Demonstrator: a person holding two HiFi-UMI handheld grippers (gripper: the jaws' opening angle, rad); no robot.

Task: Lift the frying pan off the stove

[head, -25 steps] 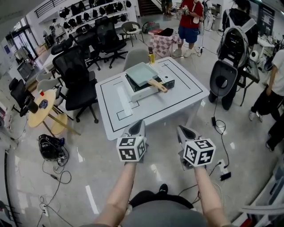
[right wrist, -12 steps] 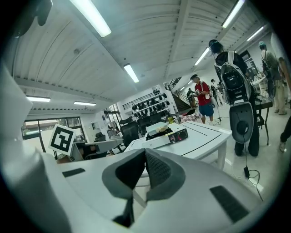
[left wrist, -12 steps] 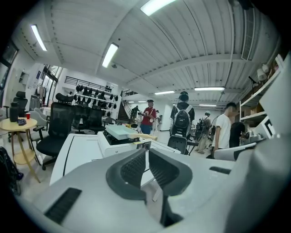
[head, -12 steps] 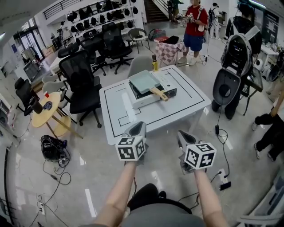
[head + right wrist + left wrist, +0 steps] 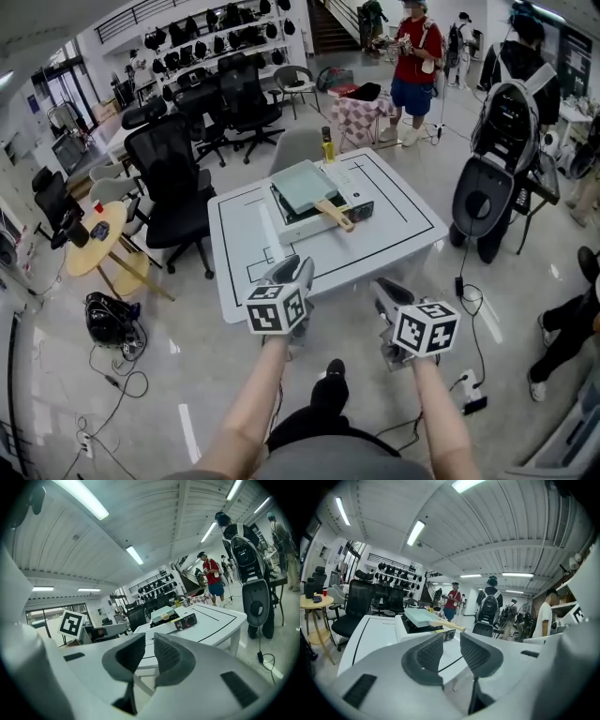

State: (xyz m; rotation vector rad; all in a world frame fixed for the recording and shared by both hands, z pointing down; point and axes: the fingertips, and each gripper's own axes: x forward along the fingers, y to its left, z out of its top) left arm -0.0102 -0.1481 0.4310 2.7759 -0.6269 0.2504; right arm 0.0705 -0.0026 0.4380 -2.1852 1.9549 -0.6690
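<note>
- My left claw [image 5: 292,270] is held out low in front of me. Its jaws are opening, the ribbed pads are apart, and nothing is between them [image 5: 451,641].
- My right claw [image 5: 386,289] is level with it, with a bare strip of floor between the two. Its jaws are opening too, by a narrower gap, and they are empty [image 5: 149,644].
- Ahead of both is the near edge of the white table [image 5: 394,239]. From the head view the left claw's tips overlap that edge, while the right claw stops short of it.
- A black line runs round the tabletop just inside its edges. The near part of the top is bare.
- The stove [image 5: 361,208] stands past the table's middle, with clear tabletop to its left and right.
- The frying pan [image 5: 305,185] sits on the stove. Its wooden handle [image 5: 335,216] points toward me and to the right, reaching out over the stove's front edge.
- A yellow bottle [image 5: 327,145] stands at the table's far edge, behind the pan.
- Black office chairs [image 5: 173,178] crowd the table's left and far sides.
- On the right the floor is open as far as a person with a backpack [image 5: 511,112].
</note>
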